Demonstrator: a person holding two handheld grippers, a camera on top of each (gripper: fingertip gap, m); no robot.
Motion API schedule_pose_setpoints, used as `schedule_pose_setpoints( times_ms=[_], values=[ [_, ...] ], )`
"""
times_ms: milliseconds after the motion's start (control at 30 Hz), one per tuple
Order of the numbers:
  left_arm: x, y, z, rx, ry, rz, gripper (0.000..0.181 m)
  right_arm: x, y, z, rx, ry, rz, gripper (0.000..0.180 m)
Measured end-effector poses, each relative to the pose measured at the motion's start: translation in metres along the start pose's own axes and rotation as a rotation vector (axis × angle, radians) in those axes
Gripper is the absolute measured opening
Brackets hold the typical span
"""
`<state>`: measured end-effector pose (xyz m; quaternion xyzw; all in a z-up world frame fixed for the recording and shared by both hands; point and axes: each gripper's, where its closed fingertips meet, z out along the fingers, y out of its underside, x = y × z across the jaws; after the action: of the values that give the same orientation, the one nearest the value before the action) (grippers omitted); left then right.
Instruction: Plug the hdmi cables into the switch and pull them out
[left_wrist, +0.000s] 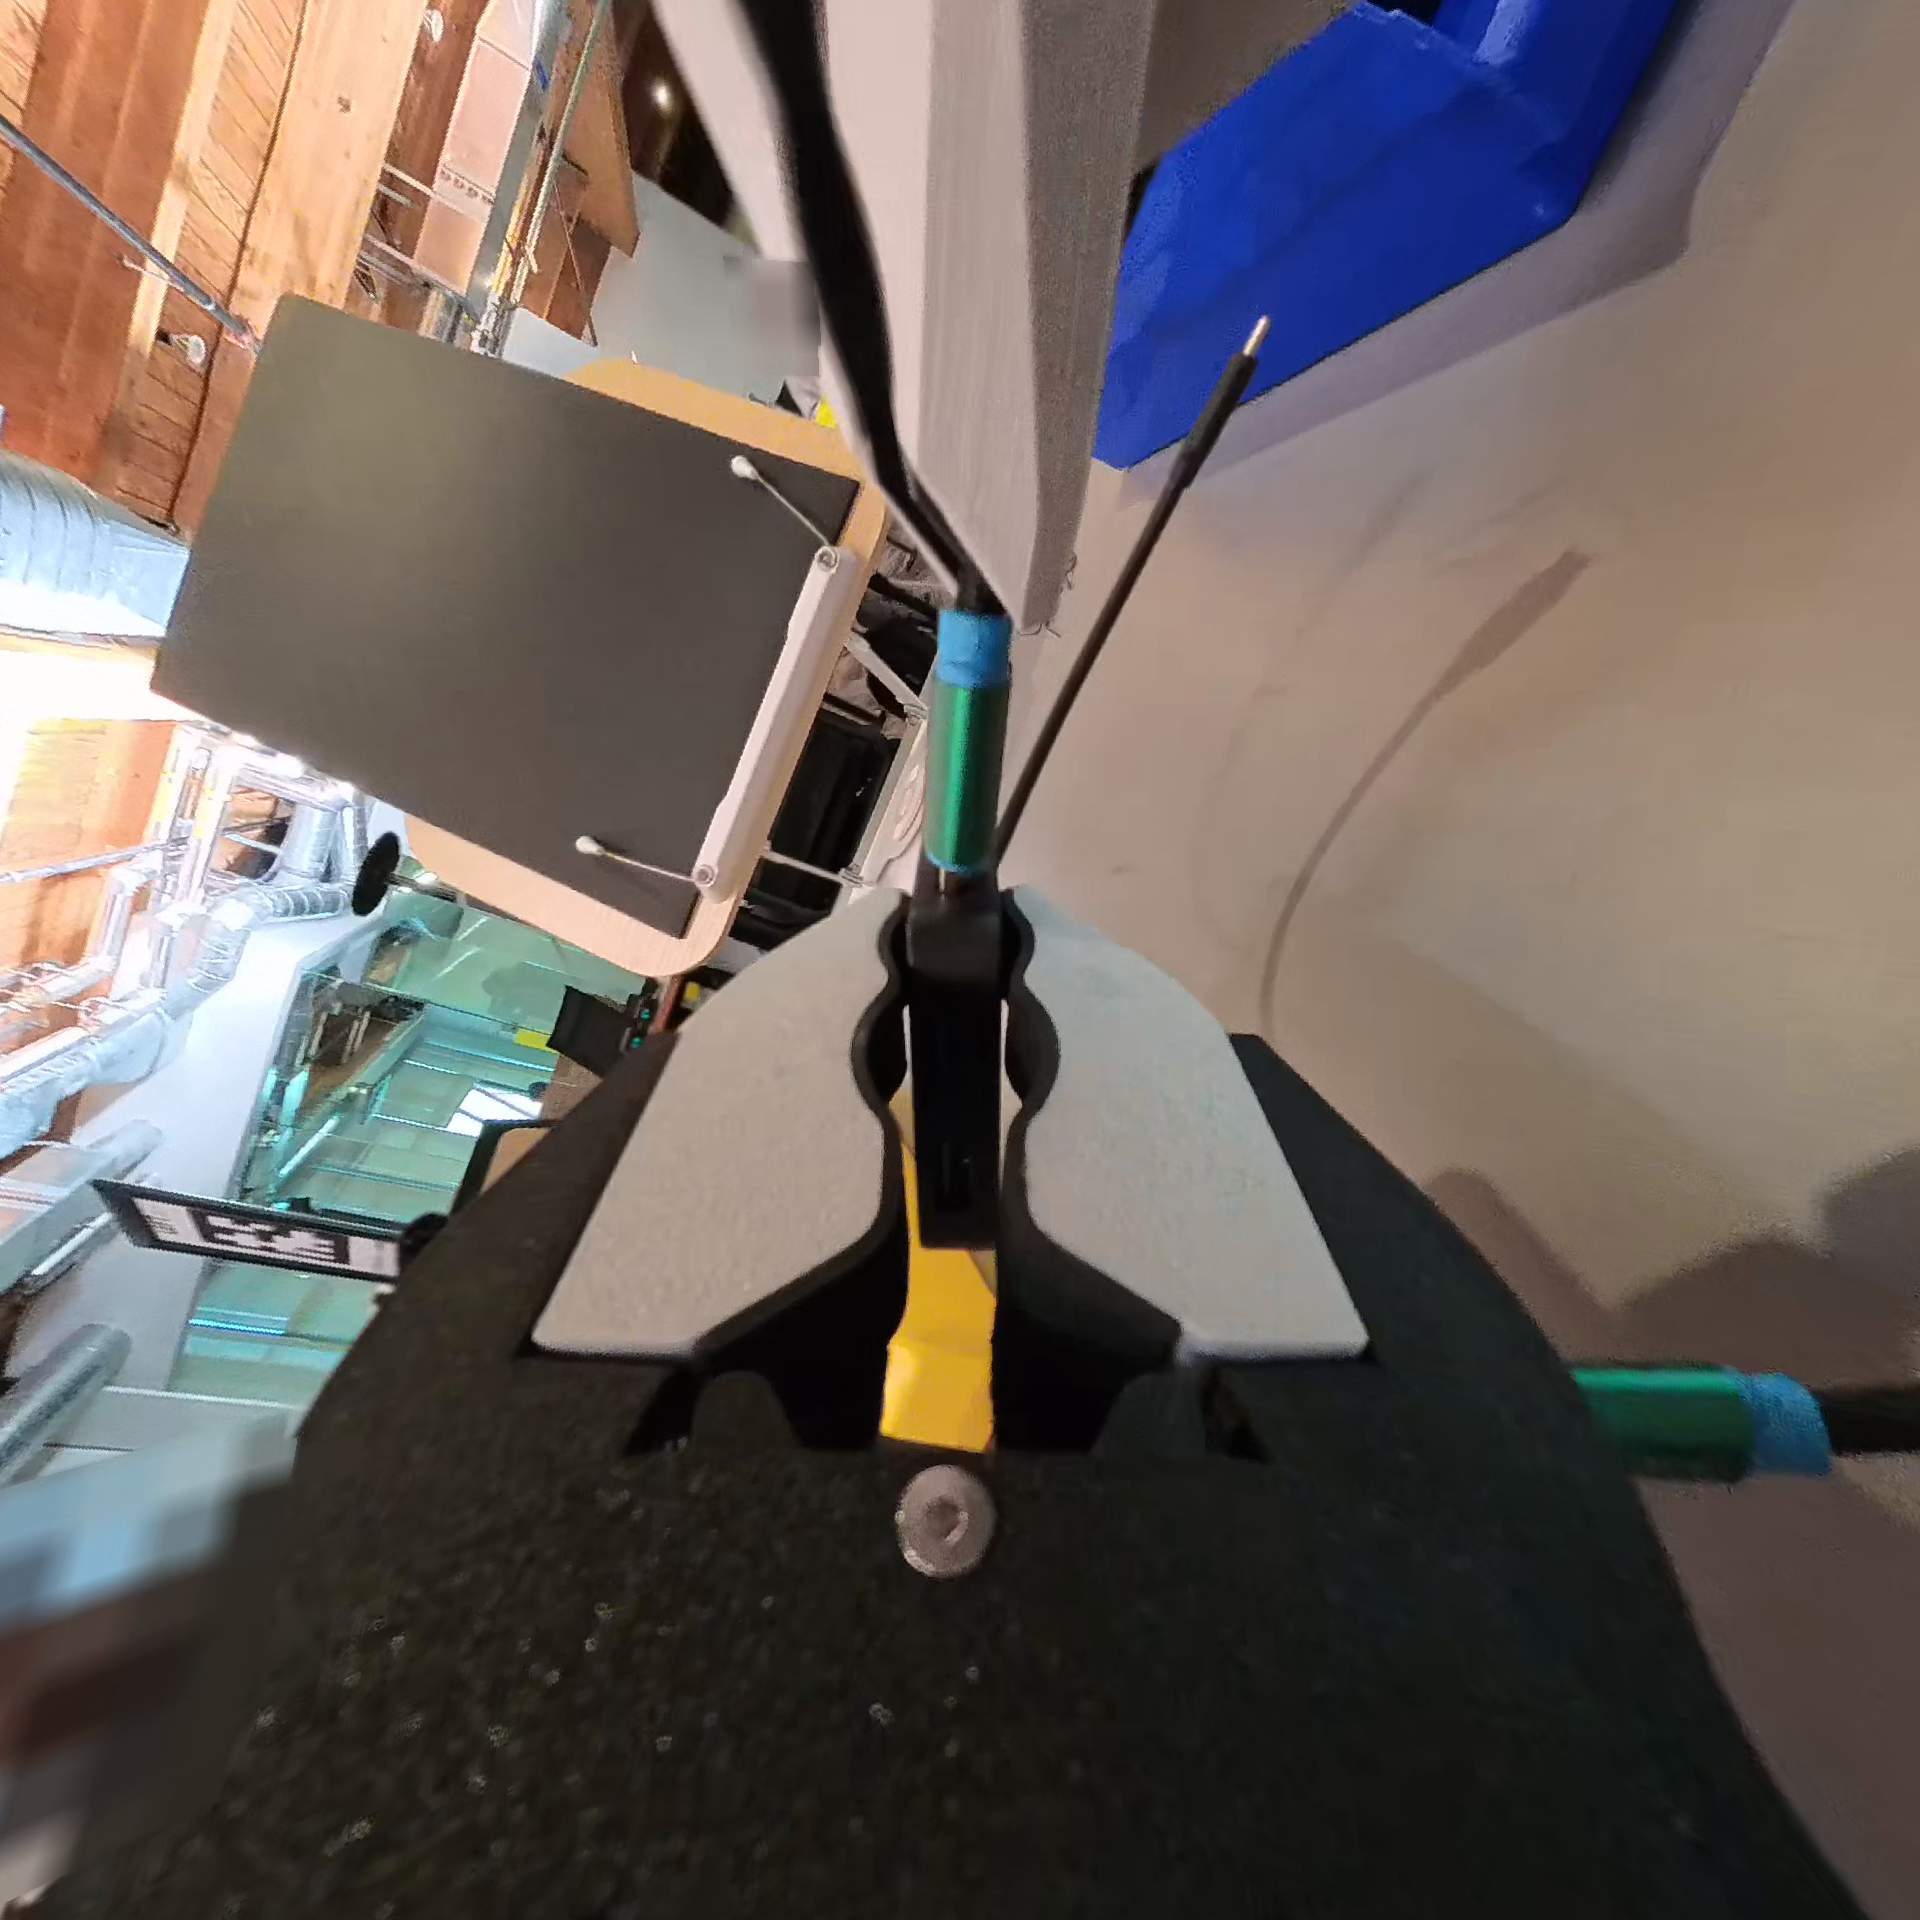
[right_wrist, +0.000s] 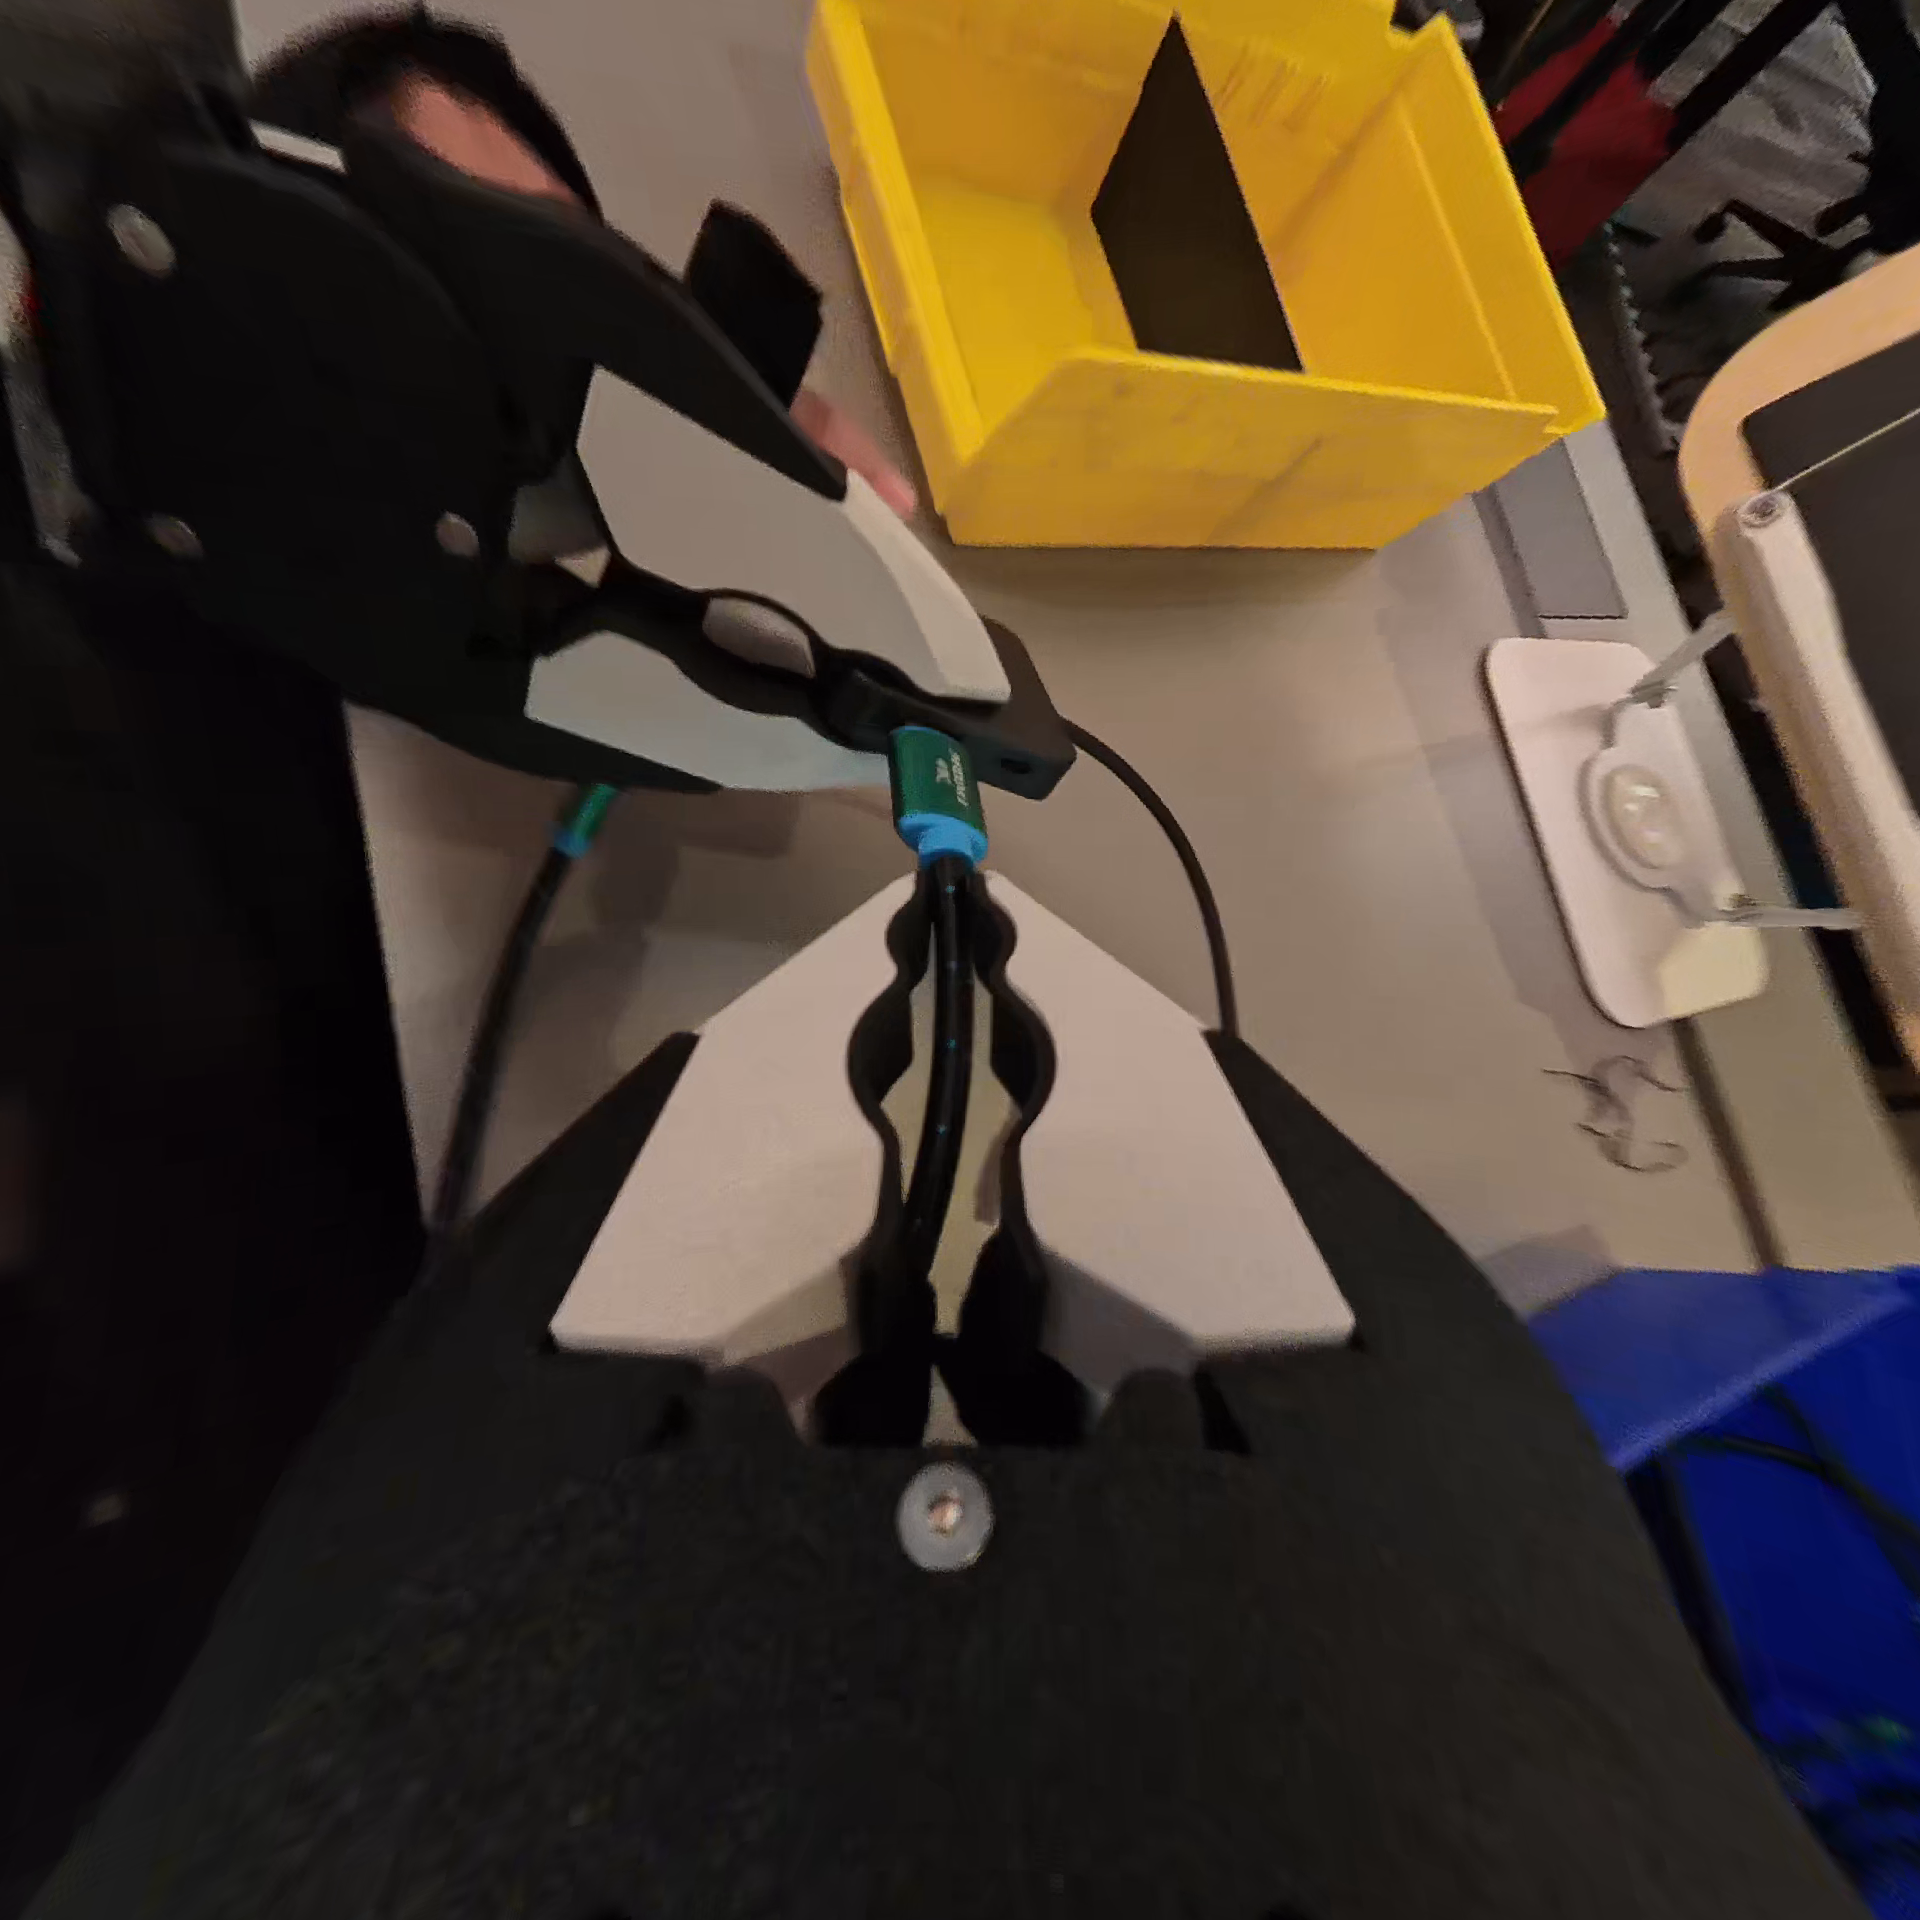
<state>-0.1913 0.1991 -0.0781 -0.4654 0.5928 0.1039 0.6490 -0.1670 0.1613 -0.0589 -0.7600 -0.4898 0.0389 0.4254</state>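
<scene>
My left gripper (left_wrist: 951, 920) is shut on the small black HDMI switch (left_wrist: 951, 1049), held above the table. A green HDMI plug (left_wrist: 966, 769) with a blue collar meets the switch's far end, and a sliver of its metal tip shows. My right gripper (right_wrist: 951, 899) is shut on that plug's black braided cable (right_wrist: 940, 1049), just behind the plug (right_wrist: 935, 790). The right wrist view shows the left gripper (right_wrist: 925, 707) coming in from the left with the switch (right_wrist: 1023, 717). A second green plug (right_wrist: 587, 816) sits below the left gripper, also at the right in the left wrist view (left_wrist: 1683, 1423).
A thin black lead (right_wrist: 1195, 862) runs from the switch down to the beige table (right_wrist: 1351, 727). A yellow bin (right_wrist: 1195, 457) stands beyond the grippers. A blue bin (right_wrist: 1766, 1455) is at the right. A white stand (right_wrist: 1621, 831) and a wood-edged dark board (right_wrist: 1829, 499) are at the far right. Spacing between my two grippers at the tips: around 5 centimeters.
</scene>
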Motion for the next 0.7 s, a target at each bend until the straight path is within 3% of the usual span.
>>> schedule_pose_setpoints(
  times_ms=[100, 200, 300, 367, 500, 700],
  values=[
    [-0.006, 0.005, 0.0, -0.005, 0.003, -0.079, 0.014, 0.006, -0.014, -0.012, 0.182, -0.045, 0.127, 0.022],
    [-0.012, 0.012, 0.0, -0.012, -0.01, -0.102, 0.014, 0.033, -0.028, -0.047, 0.422, -0.076, 0.297, 0.026],
    [-0.014, 0.016, 0.0, -0.019, -0.015, -0.118, 0.014, 0.07, -0.009, -0.063, 0.534, -0.026, 0.46, 0.027],
    [-0.016, 0.016, -0.001, -0.014, -0.016, -0.135, 0.014, 0.077, 0.016, -0.046, 0.471, 0.021, 0.491, 0.027],
    [-0.017, 0.017, 0.0, -0.014, -0.012, -0.149, 0.014, 0.033, 0.035, 0.006, 0.276, -0.036, 0.409, 0.032],
    [-0.015, 0.017, -0.002, -0.01, 0.001, -0.162, 0.014, -0.009, 0.006, 0.042, 0.497, -0.186, 0.443, 0.044]
  ],
)
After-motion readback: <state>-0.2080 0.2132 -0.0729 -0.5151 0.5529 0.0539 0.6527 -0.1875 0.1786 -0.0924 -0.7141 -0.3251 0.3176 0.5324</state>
